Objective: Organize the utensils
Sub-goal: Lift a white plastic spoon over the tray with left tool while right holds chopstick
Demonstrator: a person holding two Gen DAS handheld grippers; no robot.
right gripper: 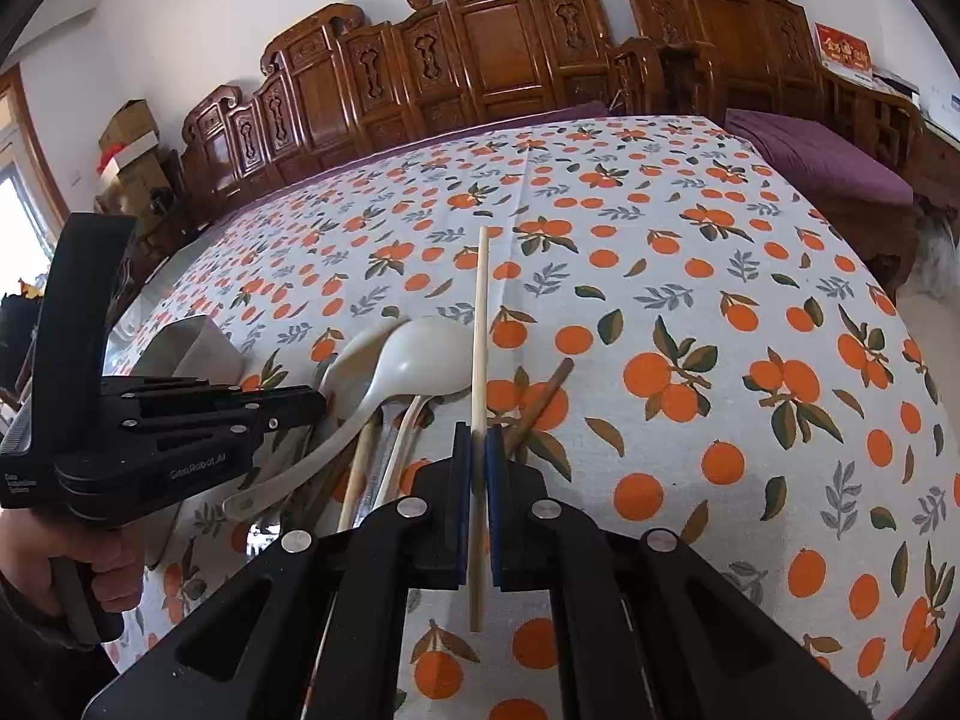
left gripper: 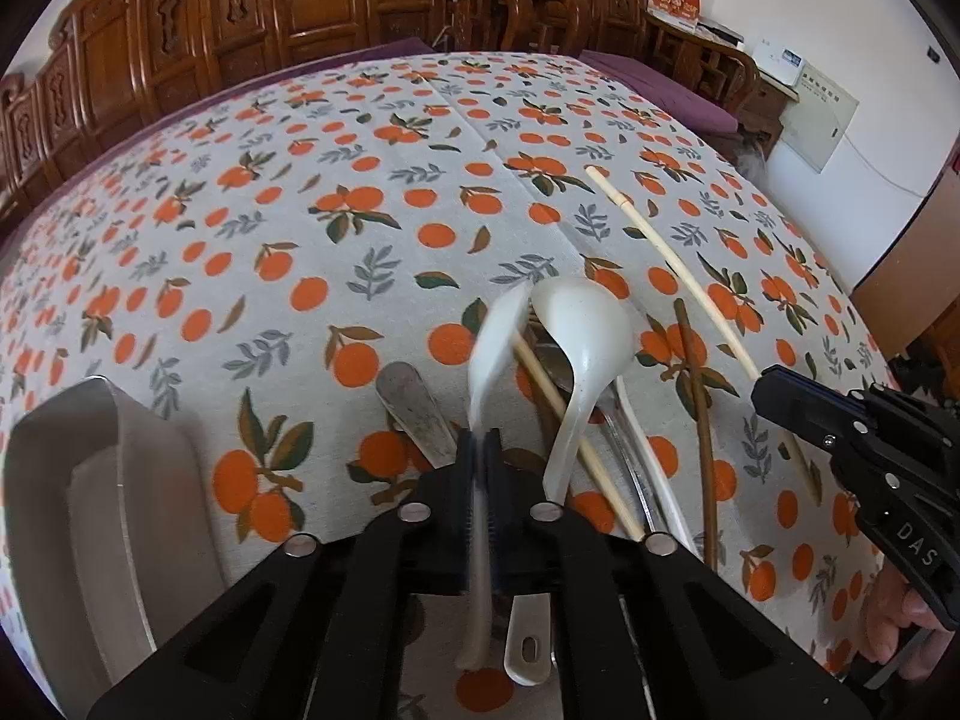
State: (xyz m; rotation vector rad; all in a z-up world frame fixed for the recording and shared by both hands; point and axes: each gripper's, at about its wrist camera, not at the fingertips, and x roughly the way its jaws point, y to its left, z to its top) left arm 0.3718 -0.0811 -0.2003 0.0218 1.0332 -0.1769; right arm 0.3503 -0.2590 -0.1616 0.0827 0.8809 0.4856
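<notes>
Lying in a loose heap on the orange-print cloth (left gripper: pixel 336 222) of the bench, the utensils sit at about six o'clock in the left wrist view: a white ladle-like spoon (left gripper: pixel 579 333), a second white spoon (left gripper: pixel 495 339) blurred beside it, a pale chopstick (left gripper: pixel 570 414) crossing under them, a dark brown chopstick (left gripper: pixel 696 396) at four o'clock, and a worn metal spoon handle (left gripper: pixel 414 408) at seven o'clock. The left tool (left gripper: pixel 480 450) is clamped on the handle of the blurred white spoon, its pads pressed against it. The right tool (right gripper: pixel 479 450) is clamped on another pale chopstick (right gripper: pixel 480 324), which runs from between its pads toward twelve o'clock over the cloth. A metal tray (left gripper: pixel 138 438) rests at eight o'clock in the left view; the part of its inside that shows holds nothing. A hand (right gripper: pixel 102 564) grips the left tool's handle at eight o'clock in the right view. Carved wooden chairs (right gripper: pixel 480 42) line the far edge at twelve o'clock.
</notes>
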